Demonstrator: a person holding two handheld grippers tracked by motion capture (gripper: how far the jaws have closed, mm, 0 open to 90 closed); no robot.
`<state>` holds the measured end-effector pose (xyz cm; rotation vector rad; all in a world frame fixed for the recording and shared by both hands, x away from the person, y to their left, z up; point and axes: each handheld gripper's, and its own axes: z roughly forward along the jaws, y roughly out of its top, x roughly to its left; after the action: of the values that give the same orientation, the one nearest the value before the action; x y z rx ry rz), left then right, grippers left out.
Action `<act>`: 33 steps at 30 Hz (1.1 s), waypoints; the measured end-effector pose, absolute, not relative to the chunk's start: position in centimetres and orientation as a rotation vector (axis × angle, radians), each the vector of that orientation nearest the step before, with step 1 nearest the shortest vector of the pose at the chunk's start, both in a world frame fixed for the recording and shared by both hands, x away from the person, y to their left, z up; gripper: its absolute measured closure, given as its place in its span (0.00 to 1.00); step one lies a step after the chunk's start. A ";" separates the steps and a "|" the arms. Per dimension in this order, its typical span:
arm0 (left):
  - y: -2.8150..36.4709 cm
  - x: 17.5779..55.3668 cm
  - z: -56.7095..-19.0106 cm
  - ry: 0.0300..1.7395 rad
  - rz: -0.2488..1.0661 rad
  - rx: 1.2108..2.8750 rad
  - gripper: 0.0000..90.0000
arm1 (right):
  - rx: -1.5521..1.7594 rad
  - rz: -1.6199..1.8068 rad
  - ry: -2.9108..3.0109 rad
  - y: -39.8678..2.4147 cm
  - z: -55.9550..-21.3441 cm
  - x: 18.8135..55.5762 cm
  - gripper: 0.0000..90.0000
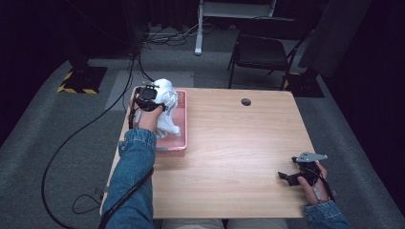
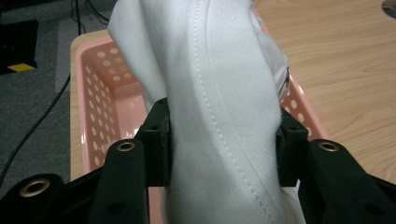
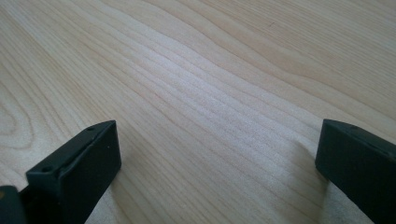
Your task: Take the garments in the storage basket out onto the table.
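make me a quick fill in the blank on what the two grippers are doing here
1. The left gripper is shut on a white ____, bunched between its jaws.
2. That grip is held over a ____ perforated basket at the table's left edge.
3. The right gripper has its jaws ____, with only bare wood between them.
4. Near the table's far edge there is a small round ____.

Missing words: cloth; pink; open; hole

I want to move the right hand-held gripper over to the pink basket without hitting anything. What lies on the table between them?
Nothing: the high view shows bare wood between the right hand-held gripper and the pink basket, where white cloth is held.
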<state>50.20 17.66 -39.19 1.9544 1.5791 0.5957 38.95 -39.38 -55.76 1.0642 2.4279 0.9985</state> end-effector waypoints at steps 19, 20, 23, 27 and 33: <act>14.6 50.3 -37.0 1.538 0.552 1.954 0.57 | 1.062 1.001 2.426 -39.4 -55.8 39.0 0.00; 14.4 50.4 -36.8 1.531 0.552 1.957 0.57 | 1.062 1.001 2.426 -39.4 -55.8 39.0 0.00; 13.8 50.4 -36.6 1.514 0.564 1.957 0.57 | 1.063 1.001 2.426 -39.4 -55.8 39.0 0.00; 13.1 50.5 -36.3 1.499 0.553 1.955 0.57 | 1.064 1.001 2.426 -39.4 -55.8 39.0 0.00; 11.9 50.5 -35.7 1.484 0.545 1.959 0.57 | 1.065 1.001 2.426 -39.4 -55.8 39.0 0.00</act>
<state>50.48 11.91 -35.71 1.9594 1.4843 0.5446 38.95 -39.37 -55.75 1.0648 2.4264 1.0005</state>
